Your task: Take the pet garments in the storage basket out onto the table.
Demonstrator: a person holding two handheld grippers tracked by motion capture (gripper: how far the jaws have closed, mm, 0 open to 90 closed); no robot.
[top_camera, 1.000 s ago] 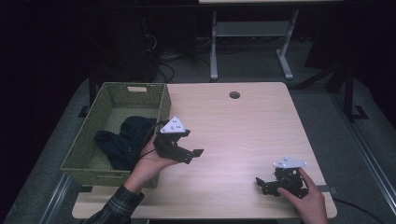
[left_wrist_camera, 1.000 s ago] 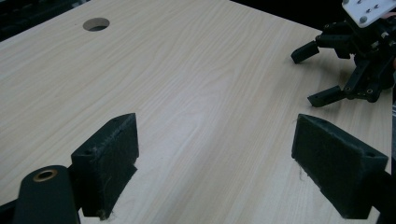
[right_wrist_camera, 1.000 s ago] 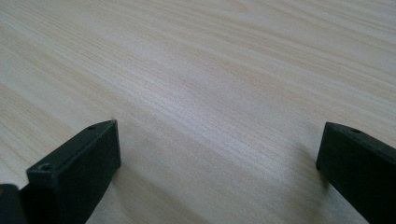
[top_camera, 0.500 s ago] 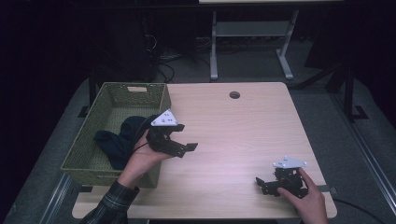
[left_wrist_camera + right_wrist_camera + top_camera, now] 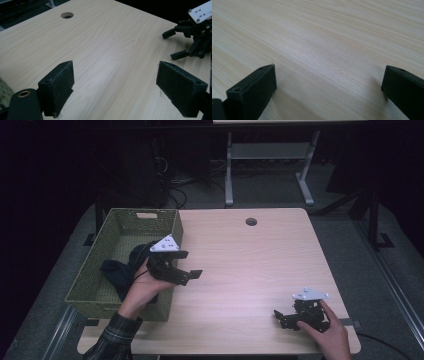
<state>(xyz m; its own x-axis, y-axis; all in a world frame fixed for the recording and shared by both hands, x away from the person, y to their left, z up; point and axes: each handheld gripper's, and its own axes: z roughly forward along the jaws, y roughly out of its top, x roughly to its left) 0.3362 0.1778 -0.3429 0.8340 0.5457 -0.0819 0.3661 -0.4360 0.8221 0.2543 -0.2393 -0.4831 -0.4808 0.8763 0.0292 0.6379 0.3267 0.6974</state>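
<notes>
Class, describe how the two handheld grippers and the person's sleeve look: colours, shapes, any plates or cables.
Both are black two-jaw tools. The left gripper carries a grey three-cornered plate with small dark screw holes, and so does the right gripper. In the gripper views, the jaws are flat, blocky black pads. A thin dark cable trails off the table near the right gripper. The left forearm wears a dark plaid sleeve.

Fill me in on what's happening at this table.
A person holds a gripper in each hand. The left gripper hovers, jaws open and empty, beside the green basket, which holds dark clothes. The right gripper rests low on the wooden table near its front right corner, jaws open, gripping nothing.
</notes>
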